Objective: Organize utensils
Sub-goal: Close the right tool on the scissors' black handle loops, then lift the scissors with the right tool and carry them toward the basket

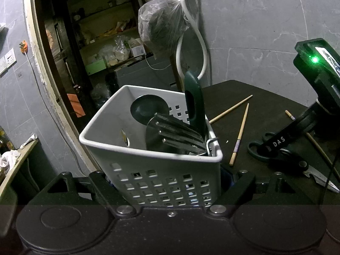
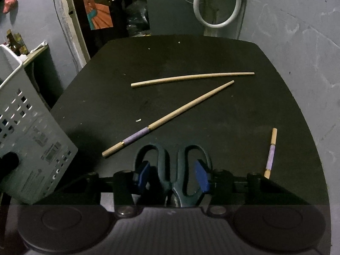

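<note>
On dark table (image 2: 212,110), L gripper (image 1: 167,182) is clamped on white perforated basket (image 1: 148,165), w/ utensils standing inside. R gripper (image 2: 173,174) straddles scissors (image 2: 173,165) handles, blue pads (image 2: 200,175) just beside the loops, not pressing, jaws apart. Three chopsticks (image 2: 167,119) lie loose beyond the scissors.

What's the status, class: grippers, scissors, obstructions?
Left gripper clamps basket. Right gripper straddles scissors, pads apart. Chopsticks lie beyond.
</note>
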Motion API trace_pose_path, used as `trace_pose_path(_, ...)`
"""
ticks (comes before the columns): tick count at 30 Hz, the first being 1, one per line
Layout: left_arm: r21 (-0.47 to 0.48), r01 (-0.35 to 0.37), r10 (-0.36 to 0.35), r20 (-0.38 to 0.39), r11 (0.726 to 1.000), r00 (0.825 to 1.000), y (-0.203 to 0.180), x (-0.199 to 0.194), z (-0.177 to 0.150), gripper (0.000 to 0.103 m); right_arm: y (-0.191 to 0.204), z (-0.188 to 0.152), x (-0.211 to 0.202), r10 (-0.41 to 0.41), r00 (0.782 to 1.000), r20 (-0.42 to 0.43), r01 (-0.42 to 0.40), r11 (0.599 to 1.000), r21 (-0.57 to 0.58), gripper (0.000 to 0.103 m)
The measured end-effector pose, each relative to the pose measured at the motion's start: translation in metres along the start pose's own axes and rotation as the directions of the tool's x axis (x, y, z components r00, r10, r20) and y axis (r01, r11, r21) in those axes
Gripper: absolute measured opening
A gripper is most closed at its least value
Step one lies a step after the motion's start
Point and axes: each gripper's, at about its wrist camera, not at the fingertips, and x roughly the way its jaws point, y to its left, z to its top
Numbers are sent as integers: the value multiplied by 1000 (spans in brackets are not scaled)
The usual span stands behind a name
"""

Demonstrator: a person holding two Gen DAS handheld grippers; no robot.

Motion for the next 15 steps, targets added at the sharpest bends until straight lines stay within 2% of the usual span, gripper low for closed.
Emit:
trace_pose_path(5, -1, 0, 0, 0, 1000, 1000, 0, 0, 0, 87, 6, 2, 5, -30, 999, 15, 31, 999, -18, 56)
trace_pose_path(6, -1, 1, -1, -1, 1000, 1000, 0, 0, 0, 87, 8, 2, 6, -37, 999, 21, 37, 999, -23, 55)
trace_pose_path(8, -2, 2, -2, -1, 1000, 1000, 0, 0, -1, 87, 8, 1, 7, -48, 998, 36, 48, 999, -12, 44)
trace_pose_path(9, -2, 2, -2, -1, 1000, 1000, 0, 0, -1, 87, 8, 0, 6, -52, 998, 46, 52, 999, -7, 33)
trace_pose_path(15, -1, 2, -2, -1, 1000, 1000, 0, 0, -1, 87, 4, 2, 7, -42, 998, 52, 42, 999, 5, 32)
